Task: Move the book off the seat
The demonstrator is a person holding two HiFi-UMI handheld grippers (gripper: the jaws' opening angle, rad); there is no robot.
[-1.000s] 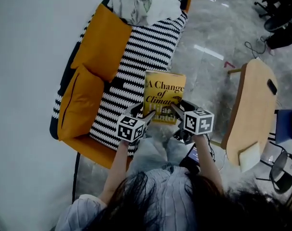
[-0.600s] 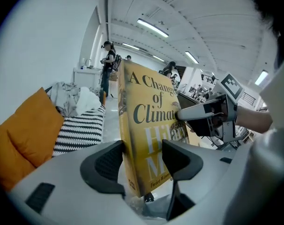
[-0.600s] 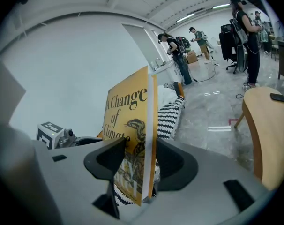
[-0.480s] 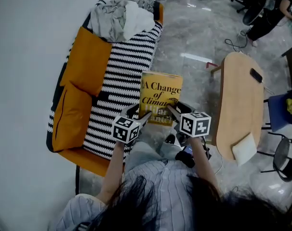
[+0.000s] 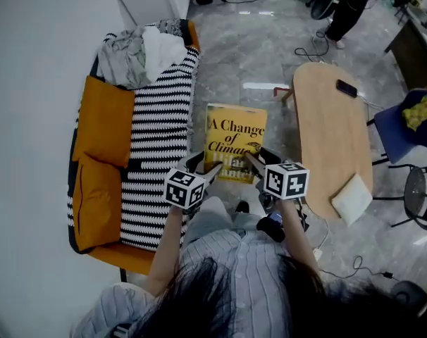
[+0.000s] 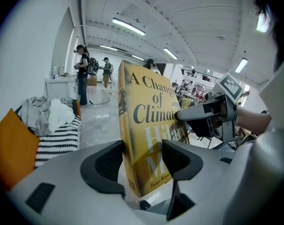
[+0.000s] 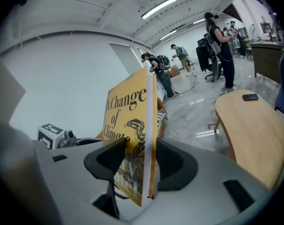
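Note:
Both grippers hold up a yellow book [image 5: 234,141] titled "A Change of Climate", over the floor just right of the striped sofa seat [image 5: 156,139]. My left gripper [image 5: 205,169] is shut on the book's lower left corner, and my right gripper [image 5: 254,162] is shut on its lower right edge. In the left gripper view the book [image 6: 146,135] stands upright between the pads of the left gripper [image 6: 142,161]. In the right gripper view the book [image 7: 132,121] is clamped edge-on in the right gripper [image 7: 137,165].
Orange cushions [image 5: 104,122] line the sofa back, with a heap of clothes [image 5: 143,51] at its far end. A wooden table [image 5: 333,132] at the right carries a phone [image 5: 346,88] and a white pad [image 5: 352,198]. A blue chair [image 5: 404,122] stands beyond. People stand far off.
The book, held in both grippers, has come away from the seat's edge and now hangs over the floor between sofa and table. The sofa has slid left in view.

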